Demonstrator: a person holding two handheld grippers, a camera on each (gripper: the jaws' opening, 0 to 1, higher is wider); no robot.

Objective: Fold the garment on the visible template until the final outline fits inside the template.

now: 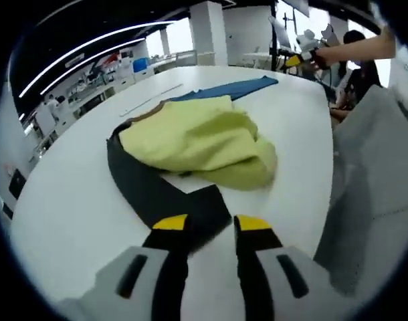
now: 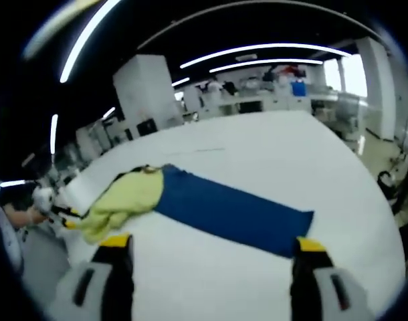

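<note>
In the left gripper view, the left hand-held gripper [image 1: 212, 227] hangs low over the white tabletop [image 1: 70, 207], its two yellow-tipped jaws parted with nothing between them. Just ahead of its tips lies a dark template [image 1: 157, 194], a flat dark strip on the tabletop, and the nearest corner of it reaches in between the jaws. On the far part of that strip sits the yellow-green garment [image 1: 204, 140], bunched into a loose heap with soft folds, covering the strip's middle. Beyond the garment, farther from this hand-held gripper, a blue template [image 1: 234, 89] stretches away across the tabletop. At the upper right of this view, well apart from the garment, a person's hand [image 1: 328, 55] holds the other tool.

In the right gripper view, the right hand-held gripper [image 2: 211, 251] has its jaws spread wide and holds nothing. Ahead of it and between the lines of its jaws the blue template [image 2: 234, 210] lies flat. The garment [image 2: 124, 200] rests at the left end of that blue sheet, ahead of the left jaw, crumpled and touching the blue edge. The tabletop [image 2: 291, 154] runs on beyond it toward a room with shelves and ceiling lights.
</note>
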